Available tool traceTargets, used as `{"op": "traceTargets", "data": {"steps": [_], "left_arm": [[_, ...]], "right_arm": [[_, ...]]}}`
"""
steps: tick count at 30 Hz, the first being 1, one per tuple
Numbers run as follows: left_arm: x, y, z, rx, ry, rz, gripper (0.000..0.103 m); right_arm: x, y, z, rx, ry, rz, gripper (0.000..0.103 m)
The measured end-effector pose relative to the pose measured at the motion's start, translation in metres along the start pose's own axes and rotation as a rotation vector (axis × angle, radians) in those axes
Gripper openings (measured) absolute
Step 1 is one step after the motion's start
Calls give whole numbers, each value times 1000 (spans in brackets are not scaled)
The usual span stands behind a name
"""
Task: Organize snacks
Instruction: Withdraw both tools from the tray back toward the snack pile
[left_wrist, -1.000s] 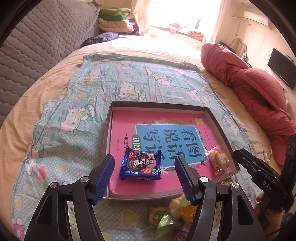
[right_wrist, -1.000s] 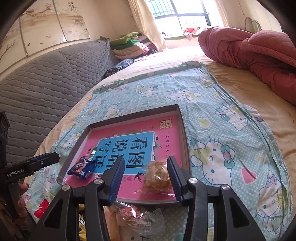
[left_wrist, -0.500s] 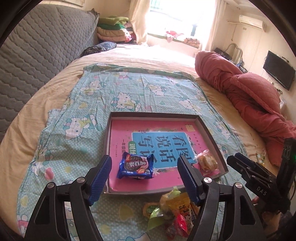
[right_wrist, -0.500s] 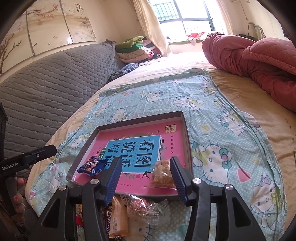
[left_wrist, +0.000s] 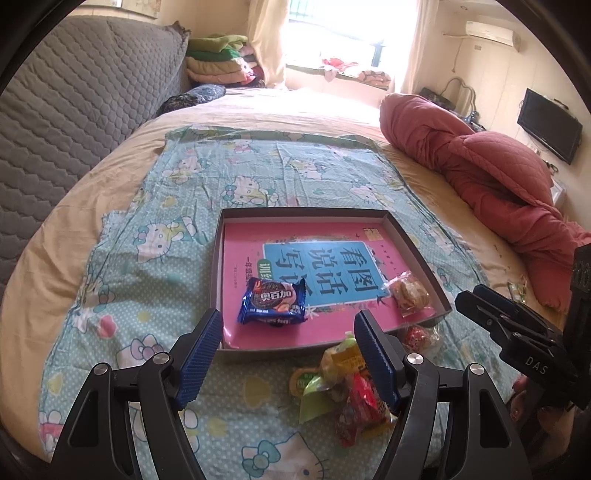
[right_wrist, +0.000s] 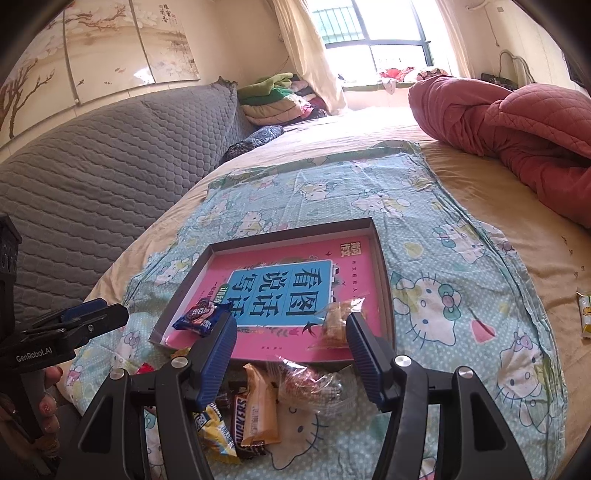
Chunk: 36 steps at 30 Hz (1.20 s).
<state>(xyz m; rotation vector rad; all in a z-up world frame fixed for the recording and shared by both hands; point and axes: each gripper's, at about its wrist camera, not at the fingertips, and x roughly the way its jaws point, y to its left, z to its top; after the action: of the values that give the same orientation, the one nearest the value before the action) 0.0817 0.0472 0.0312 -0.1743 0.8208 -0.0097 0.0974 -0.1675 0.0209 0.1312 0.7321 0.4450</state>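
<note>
A shallow dark box (left_wrist: 417, 247) with a pink book in it lies on the bed. In it are a blue cookie packet (left_wrist: 273, 301) and a clear-wrapped pastry (left_wrist: 408, 291). Loose wrapped snacks (left_wrist: 351, 384) are piled on the sheet just in front of the box. My left gripper (left_wrist: 288, 319) hovers open above the box's near edge, holding nothing. My right gripper (right_wrist: 291, 323) hangs over the pile with its jaws opening and nothing between them; the pastry (right_wrist: 338, 321) lies beyond, and a Snickers bar (right_wrist: 251, 417) and an orange bar (right_wrist: 260, 406) lie below.
A cartoon-cat sheet (left_wrist: 221, 177) covers the bed. A red quilt (left_wrist: 498, 177) is bunched at the right, and a grey padded headboard (left_wrist: 55, 129) runs along the left. A small yellow packet (right_wrist: 583, 314) lies alone at the far right. A hand (right_wrist: 48, 406) grips the left tool.
Both grippers have drawn back and up from the box, so the snack pile in front of it has come into view. The right jaws have widened, clear of the pastry.
</note>
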Motion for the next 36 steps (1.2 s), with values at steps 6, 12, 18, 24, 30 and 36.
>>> {"op": "traceTargets", "data": {"steps": [6, 12, 18, 24, 30, 36], "left_arm": [[-10, 5, -10, -9, 7, -33, 75], [-14, 5, -28, -19, 54, -82, 75], [-14, 0, -48, -13, 91, -102, 75], [-10, -10, -57, 4, 118, -120, 75], [-8, -17, -60, 27, 126, -135, 75], [-2, -22, -63, 36, 155, -143, 75]], "right_arm": [[-4, 13, -7, -38, 15, 4, 61], [-11, 22, -15, -65, 30, 13, 61], [-14, 31, -25, -97, 62, 16, 61], [-15, 39, -36, -132, 97, 22, 61], [-17, 43, -46, -149, 130, 18, 61], [-18, 48, -55, -183, 163, 11, 61]]}}
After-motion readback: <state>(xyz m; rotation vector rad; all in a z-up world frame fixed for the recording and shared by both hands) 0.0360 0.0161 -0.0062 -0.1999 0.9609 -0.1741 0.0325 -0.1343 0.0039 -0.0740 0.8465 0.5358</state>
